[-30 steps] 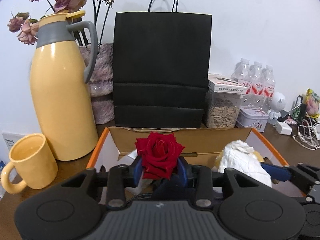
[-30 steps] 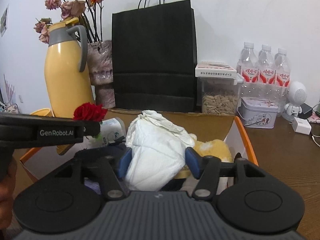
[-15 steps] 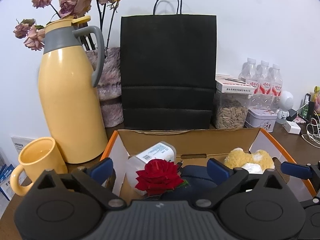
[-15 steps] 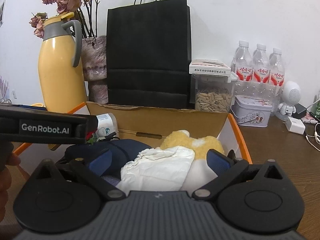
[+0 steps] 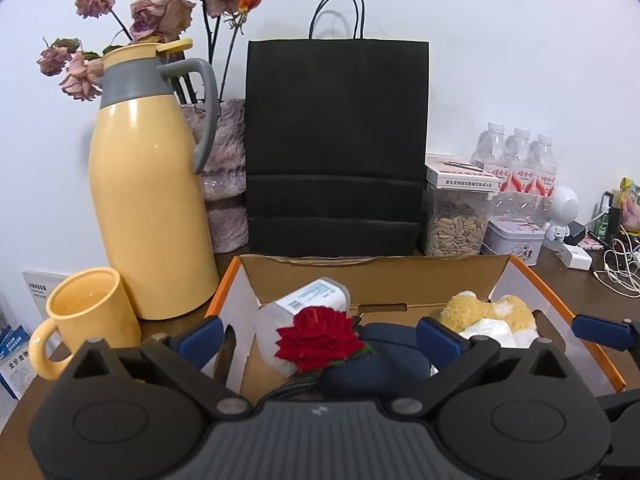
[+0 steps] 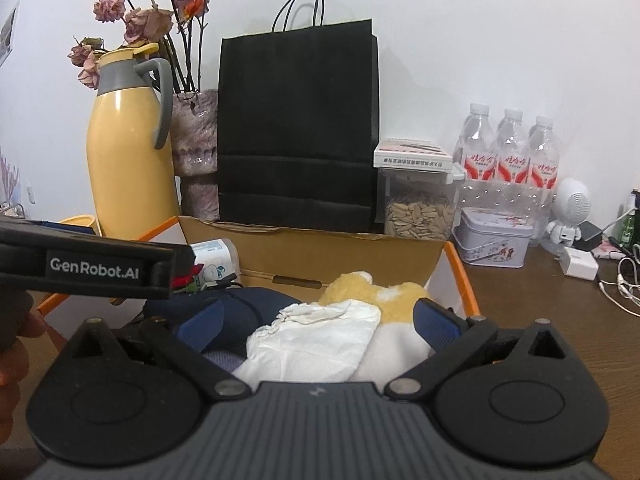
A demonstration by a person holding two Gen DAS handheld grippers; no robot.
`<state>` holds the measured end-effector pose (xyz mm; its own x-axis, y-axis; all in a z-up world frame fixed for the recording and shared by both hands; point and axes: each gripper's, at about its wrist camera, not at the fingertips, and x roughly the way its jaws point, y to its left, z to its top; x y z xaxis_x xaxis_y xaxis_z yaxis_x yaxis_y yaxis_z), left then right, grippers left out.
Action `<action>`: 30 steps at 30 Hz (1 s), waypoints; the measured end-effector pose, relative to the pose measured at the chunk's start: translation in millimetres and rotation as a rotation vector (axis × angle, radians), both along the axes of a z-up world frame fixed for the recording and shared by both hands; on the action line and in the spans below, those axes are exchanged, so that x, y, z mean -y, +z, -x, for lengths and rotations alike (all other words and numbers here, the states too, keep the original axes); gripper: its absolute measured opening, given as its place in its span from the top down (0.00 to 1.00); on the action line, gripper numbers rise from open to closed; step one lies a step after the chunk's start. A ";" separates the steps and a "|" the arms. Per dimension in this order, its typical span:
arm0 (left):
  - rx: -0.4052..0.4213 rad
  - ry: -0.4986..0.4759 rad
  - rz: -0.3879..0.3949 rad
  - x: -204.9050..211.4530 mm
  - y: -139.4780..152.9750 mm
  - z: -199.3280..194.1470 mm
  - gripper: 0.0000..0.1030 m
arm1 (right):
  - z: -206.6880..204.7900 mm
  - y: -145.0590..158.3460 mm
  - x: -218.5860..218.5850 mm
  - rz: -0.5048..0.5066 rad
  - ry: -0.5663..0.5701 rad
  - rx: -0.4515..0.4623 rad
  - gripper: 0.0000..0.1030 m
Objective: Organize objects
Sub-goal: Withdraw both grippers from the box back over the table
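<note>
An open cardboard box [image 5: 372,280] with orange edges holds a red rose [image 5: 320,338], a clear plastic jar [image 5: 304,304], a dark blue pouch [image 5: 380,360], a yellow plush toy [image 5: 480,310] and a crumpled white tissue [image 6: 316,344]. My left gripper [image 5: 318,334] is open and empty, above the near side of the box with the rose lying loose between its jaws. My right gripper [image 6: 316,320] is open and empty, just above the tissue, which lies on the plush toy [image 6: 372,292] and the pouch [image 6: 256,304].
Left of the box stand a yellow thermos [image 5: 148,200] and a yellow mug [image 5: 86,318]. Behind it are a black paper bag [image 5: 336,148], a vase of dried flowers [image 5: 226,172], a seed jar [image 5: 456,224], a tin [image 5: 516,238], water bottles [image 5: 520,168] and cables [image 5: 616,268].
Both grippers opened: the left let go of the rose and the right let go of the tissue, which now lie in the box. Both grippers have drawn back a little.
</note>
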<state>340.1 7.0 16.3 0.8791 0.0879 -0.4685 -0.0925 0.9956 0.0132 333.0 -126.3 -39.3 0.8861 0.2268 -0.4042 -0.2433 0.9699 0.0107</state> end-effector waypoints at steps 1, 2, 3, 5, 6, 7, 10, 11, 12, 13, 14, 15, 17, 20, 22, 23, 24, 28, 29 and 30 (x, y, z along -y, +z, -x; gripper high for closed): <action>0.000 0.002 0.000 -1.1 -0.2 3.5 0.00 | 3.4 0.4 1.3 0.001 -0.002 0.001 0.00; 0.001 0.003 0.000 -2.1 -0.1 7.6 0.00 | 6.2 0.4 2.5 0.002 -0.004 0.002 0.00; 0.001 0.006 0.000 -3.5 -0.3 11.8 0.00 | 9.1 0.1 3.4 0.003 -0.006 0.003 0.00; 0.004 0.006 0.002 -6.6 -0.3 20.7 0.00 | 16.4 -0.4 5.8 0.005 -0.013 0.005 0.00; 0.004 0.008 0.002 -8.5 -0.3 25.2 0.00 | 20.0 -0.6 7.1 0.005 -0.016 0.006 0.00; 0.006 0.012 0.001 -10.2 -0.1 30.1 0.00 | 24.7 -0.7 8.3 0.005 -0.018 0.007 0.00; 0.008 0.022 0.004 -17.3 -0.7 46.5 0.00 | 38.4 -0.7 10.8 0.008 -0.020 0.015 0.00; 0.006 0.025 0.008 -20.5 -1.2 51.6 0.00 | 43.3 -0.7 11.7 0.011 -0.021 0.018 0.00; 0.004 0.027 0.009 -23.5 -1.7 56.2 0.00 | 47.6 -0.8 12.1 0.013 -0.022 0.019 0.00; 0.003 0.031 0.009 -26.4 -2.0 60.8 0.00 | 53.3 -1.5 12.6 0.017 -0.022 0.020 0.00; 0.002 0.035 0.007 -29.1 -2.6 65.7 0.00 | 57.1 -1.9 12.9 0.021 -0.021 0.019 0.00; -0.002 0.040 0.004 -31.6 -3.5 69.7 0.00 | 61.6 -2.9 13.3 0.025 -0.020 0.016 0.00; -0.010 0.049 -0.003 -37.0 -6.2 78.4 0.00 | 68.9 -5.4 14.3 0.033 -0.021 0.009 0.00; -0.033 0.061 -0.019 -44.8 -13.2 88.8 0.00 | 76.7 -10.4 15.9 0.045 -0.025 -0.012 0.00; -0.050 0.067 -0.023 -50.0 -18.9 94.1 0.00 | 80.4 -14.5 17.4 0.054 -0.030 -0.029 0.00; -0.062 0.069 -0.025 -52.5 -22.1 96.2 0.00 | 81.6 -16.7 18.0 0.058 -0.031 -0.039 0.00; -0.073 0.070 -0.028 -54.8 -25.4 98.0 0.00 | 82.8 -19.6 18.4 0.064 -0.033 -0.051 0.00; -0.126 0.061 -0.047 -59.5 -38.2 100.6 0.00 | 85.0 -31.9 19.7 0.091 -0.035 -0.096 0.00; -0.142 0.057 -0.050 -60.2 -42.1 100.2 0.00 | 84.9 -34.5 19.8 0.097 -0.036 -0.107 0.00; -0.159 0.053 -0.050 -60.8 -46.1 99.4 0.00 | 84.7 -37.3 19.8 0.102 -0.037 -0.117 0.00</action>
